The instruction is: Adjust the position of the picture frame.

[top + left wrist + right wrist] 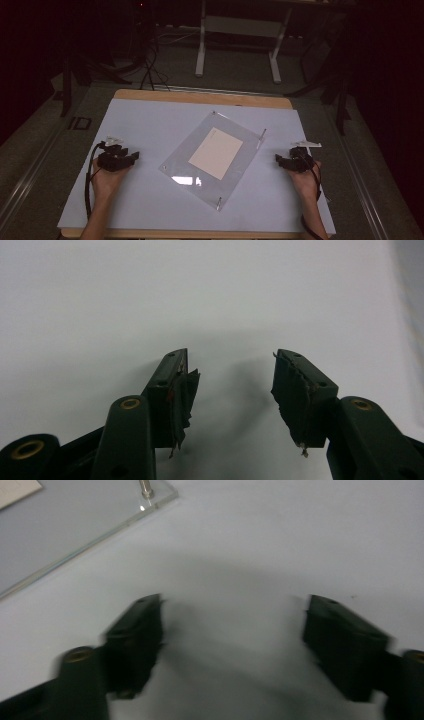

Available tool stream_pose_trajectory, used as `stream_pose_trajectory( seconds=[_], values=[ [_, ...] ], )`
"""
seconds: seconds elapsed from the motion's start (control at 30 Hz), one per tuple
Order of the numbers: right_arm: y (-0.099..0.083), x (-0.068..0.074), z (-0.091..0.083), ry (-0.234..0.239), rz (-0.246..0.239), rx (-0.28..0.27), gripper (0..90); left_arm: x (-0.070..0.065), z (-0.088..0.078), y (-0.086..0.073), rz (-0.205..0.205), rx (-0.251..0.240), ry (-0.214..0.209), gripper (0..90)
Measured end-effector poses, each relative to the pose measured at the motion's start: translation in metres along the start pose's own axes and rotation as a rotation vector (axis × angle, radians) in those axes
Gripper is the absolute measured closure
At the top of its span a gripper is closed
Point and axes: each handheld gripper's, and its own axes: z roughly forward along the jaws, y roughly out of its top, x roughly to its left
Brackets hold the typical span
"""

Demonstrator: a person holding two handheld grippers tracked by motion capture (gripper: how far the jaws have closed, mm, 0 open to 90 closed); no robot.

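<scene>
High view – acrylic frame (212, 160) mid-table, hand-held grippers well apart off either edge.

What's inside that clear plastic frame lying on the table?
A pale sheet of paper sits inside the clear frame, slightly off centre. Metal pins stand at its corners. Whether the paper carries any print is too faint to tell.

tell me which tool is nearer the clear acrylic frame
Right. The right tool sits just off the clear acrylic frame, beside its right edge, jaws open. The left tool is farther out across bare white table on the frame's left, also open.
</scene>
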Motion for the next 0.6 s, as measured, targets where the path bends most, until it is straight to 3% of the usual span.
stream_pose_trajectory(
  seconds=[0.03,0.07,0.23,0.33,0.43,0.6],
  values=[
    [0.0,0.0,0.0,0.0,0.0,0.0,34.8,0.0,0.0,0.0,0.0,0.0,0.0,49.3],
    [-0.003,-0.001,-0.002,-0.002,-0.001,-0.021,44.3,-0.002,-0.002,0.0,0.012,-0.002,-0.011,51.5],
    [-0.004,-0.002,-0.005,-0.006,0.003,-0.038,55.1,-0.012,-0.009,0.0,0.058,-0.032,-0.072,55.2],
    [-0.001,-0.001,-0.007,0.005,-0.011,-0.062,57.6,-0.016,-0.011,-0.002,0.09,-0.037,-0.124,56.2],
    [0.004,0.0,-0.007,0.035,-0.02,-0.07,60.7,-0.021,-0.013,-0.002,0.146,-0.03,-0.155,56.4],
    [0.014,0.003,-0.004,0.072,-0.043,-0.079,64.7,-0.029,-0.016,-0.003,0.181,-0.015,-0.187,56.7]
  ],
)
